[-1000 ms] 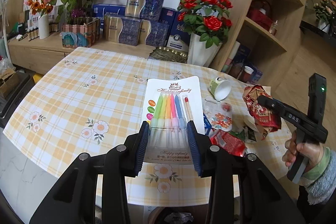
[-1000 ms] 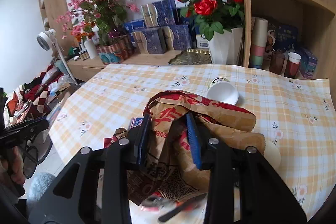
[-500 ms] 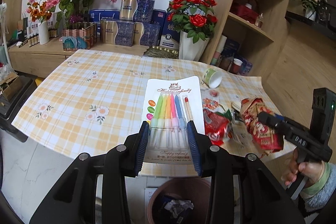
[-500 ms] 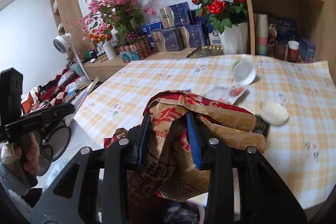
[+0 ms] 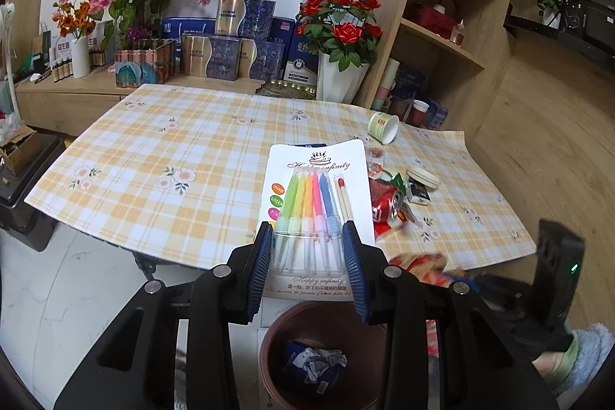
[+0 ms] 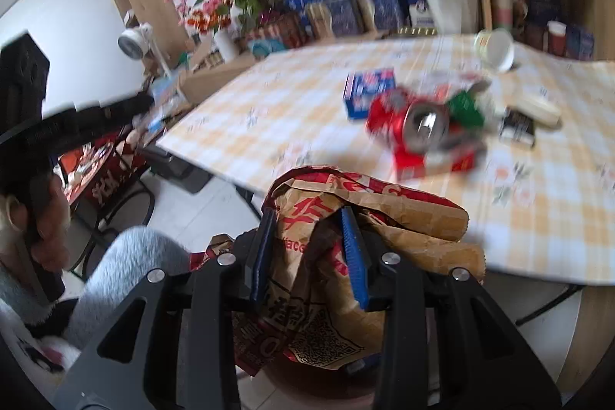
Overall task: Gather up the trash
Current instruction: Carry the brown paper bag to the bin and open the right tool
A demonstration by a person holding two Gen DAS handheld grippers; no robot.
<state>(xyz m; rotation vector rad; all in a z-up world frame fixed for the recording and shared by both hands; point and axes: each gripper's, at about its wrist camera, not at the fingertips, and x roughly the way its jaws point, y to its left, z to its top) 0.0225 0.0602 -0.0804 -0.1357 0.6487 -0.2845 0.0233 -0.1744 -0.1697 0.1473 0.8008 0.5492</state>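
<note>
My left gripper (image 5: 307,248) is shut on a white blister card of coloured candles (image 5: 313,187), held off the table's near edge above a brown trash bin (image 5: 269,367) that has crumpled wrappers inside. My right gripper (image 6: 307,241) is shut on a crumpled brown and red paper bag (image 6: 384,229), also over the bin's rim (image 6: 288,387). In the left wrist view the bag (image 5: 419,262) and the right gripper's body (image 5: 553,279) show at lower right. On the checked tablecloth (image 5: 173,164) lie a crushed red can (image 6: 419,125), a blue pack (image 6: 369,91) and a tipped paper cup (image 5: 382,127).
A round lid (image 5: 423,177) and a small dark packet (image 5: 417,191) lie near the can. Flower vases (image 5: 338,79) and boxes (image 5: 226,60) line the sideboard behind the table; wooden shelves (image 5: 442,37) stand to the right. A person's hand and fuzzy sleeve (image 6: 115,264) hold the left gripper.
Both grippers have drawn back off the table with their loads and now hang over the trash bin; the right one with the bag has also come lower.
</note>
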